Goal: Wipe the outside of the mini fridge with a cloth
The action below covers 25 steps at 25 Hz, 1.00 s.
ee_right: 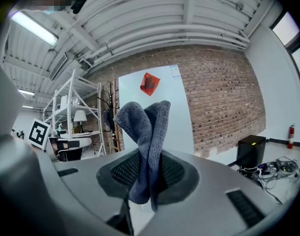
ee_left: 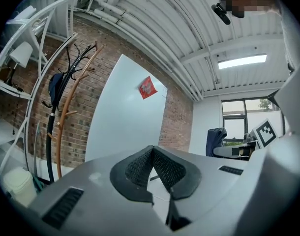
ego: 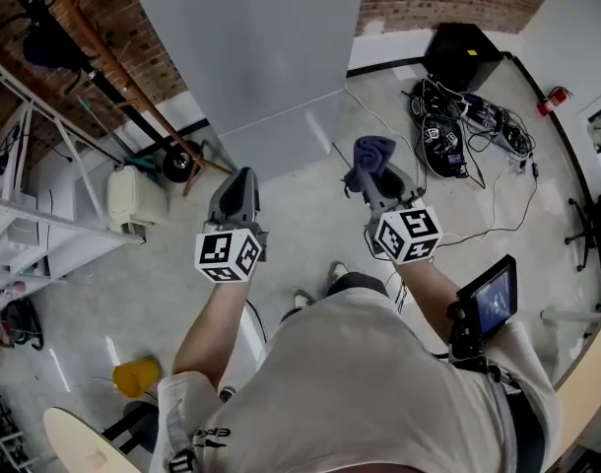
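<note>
Nearest, at lower centre of the head view, the left gripper [ego: 239, 183] has its jaws pressed together on nothing. Beside it, the right gripper [ego: 383, 187] pinches a folded blue-grey cloth [ego: 371, 154] that stands upright. Beyond, at upper centre, rises the white mini fridge [ego: 261, 57], apart from the cloth.
</note>
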Each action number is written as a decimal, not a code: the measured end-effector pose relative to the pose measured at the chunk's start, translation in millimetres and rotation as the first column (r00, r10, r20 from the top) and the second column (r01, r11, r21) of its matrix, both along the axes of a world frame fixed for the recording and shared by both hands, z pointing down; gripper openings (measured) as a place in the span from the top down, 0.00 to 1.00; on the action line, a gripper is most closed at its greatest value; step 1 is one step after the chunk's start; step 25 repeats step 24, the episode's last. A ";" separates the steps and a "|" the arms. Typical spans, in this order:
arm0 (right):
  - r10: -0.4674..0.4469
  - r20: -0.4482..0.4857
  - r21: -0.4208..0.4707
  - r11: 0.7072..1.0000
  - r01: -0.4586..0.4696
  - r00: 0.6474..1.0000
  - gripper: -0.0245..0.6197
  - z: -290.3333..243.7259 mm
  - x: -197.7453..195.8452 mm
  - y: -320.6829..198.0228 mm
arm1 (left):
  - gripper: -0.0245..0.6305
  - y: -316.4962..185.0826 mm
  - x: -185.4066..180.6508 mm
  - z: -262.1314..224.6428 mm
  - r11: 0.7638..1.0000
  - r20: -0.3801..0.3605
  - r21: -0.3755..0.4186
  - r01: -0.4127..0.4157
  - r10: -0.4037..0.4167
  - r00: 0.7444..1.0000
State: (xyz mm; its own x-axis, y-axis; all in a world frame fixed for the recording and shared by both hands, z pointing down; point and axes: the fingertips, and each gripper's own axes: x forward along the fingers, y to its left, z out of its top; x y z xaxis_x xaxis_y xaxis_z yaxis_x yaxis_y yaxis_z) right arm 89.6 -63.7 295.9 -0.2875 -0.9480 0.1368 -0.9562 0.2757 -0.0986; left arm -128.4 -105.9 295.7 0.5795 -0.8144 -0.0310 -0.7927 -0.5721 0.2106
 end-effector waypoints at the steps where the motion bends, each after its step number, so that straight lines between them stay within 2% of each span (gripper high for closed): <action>1: -0.004 -0.006 -0.002 1.000 0.004 1.000 0.83 0.8 -0.9 5.0 | 0.96 4.1 0.4 0.3 1.000 -0.001 -0.002 -0.001 0.001 1.000; 7: -0.016 -0.010 -0.007 1.000 0.016 1.000 0.83 10.4 2.9 21.2 | 0.96 25.9 19.1 12.5 0.999 -0.002 -0.042 -0.014 0.014 1.000; 19: -0.021 -0.029 -0.030 0.999 0.021 0.999 0.83 12.0 16.0 38.1 | 0.96 36.3 63.5 13.9 0.996 -0.027 -0.043 -0.077 0.076 0.997; 25: -0.025 -0.046 -0.004 1.000 0.025 0.999 0.83 0.0 18.7 22.2 | 0.96 20.9 75.2 0.2 0.994 -0.046 0.002 -0.106 0.106 0.993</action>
